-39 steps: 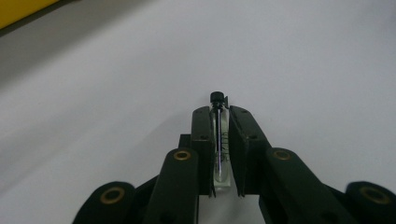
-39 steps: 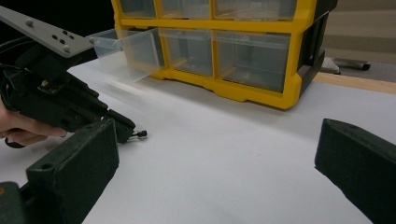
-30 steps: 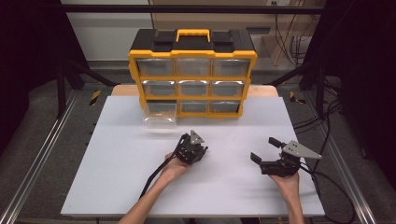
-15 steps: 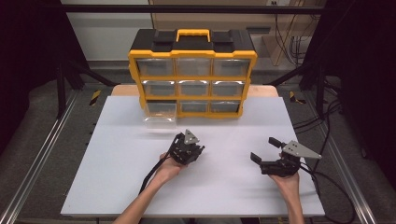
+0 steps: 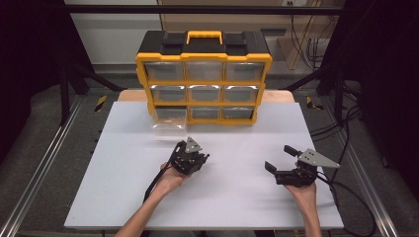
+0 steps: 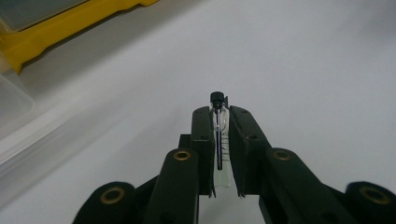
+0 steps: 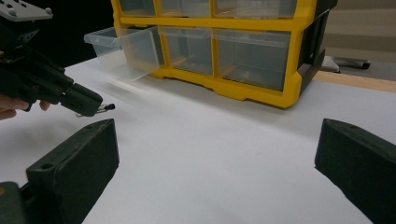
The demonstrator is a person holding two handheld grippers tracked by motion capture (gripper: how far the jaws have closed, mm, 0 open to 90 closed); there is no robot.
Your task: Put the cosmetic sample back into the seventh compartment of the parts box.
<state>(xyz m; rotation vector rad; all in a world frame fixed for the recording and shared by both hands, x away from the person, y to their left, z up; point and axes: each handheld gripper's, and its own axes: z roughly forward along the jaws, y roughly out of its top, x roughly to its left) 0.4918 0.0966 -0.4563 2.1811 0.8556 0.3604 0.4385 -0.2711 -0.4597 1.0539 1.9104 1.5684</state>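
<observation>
One small vial [image 6: 219, 140] sat clamped in the left gripper [image 5: 190, 159], which had edged toward the pulled-out drawer [image 5: 169, 122] near the desk's far edge; the right gripper [image 5: 284, 163] waited wide open, empty.

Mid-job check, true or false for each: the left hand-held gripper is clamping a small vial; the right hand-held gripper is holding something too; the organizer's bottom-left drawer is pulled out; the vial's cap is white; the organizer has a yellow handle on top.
1. The left hand-held gripper clamps a small glass vial: true.
2. The right hand-held gripper holds something: false, its jaws stand wide apart with nothing between them.
3. The bottom-left drawer of the yellow organizer is pulled out: true.
4. The vial's cap is white: false, it is black.
5. The organizer has a yellow handle on top: true.
</observation>
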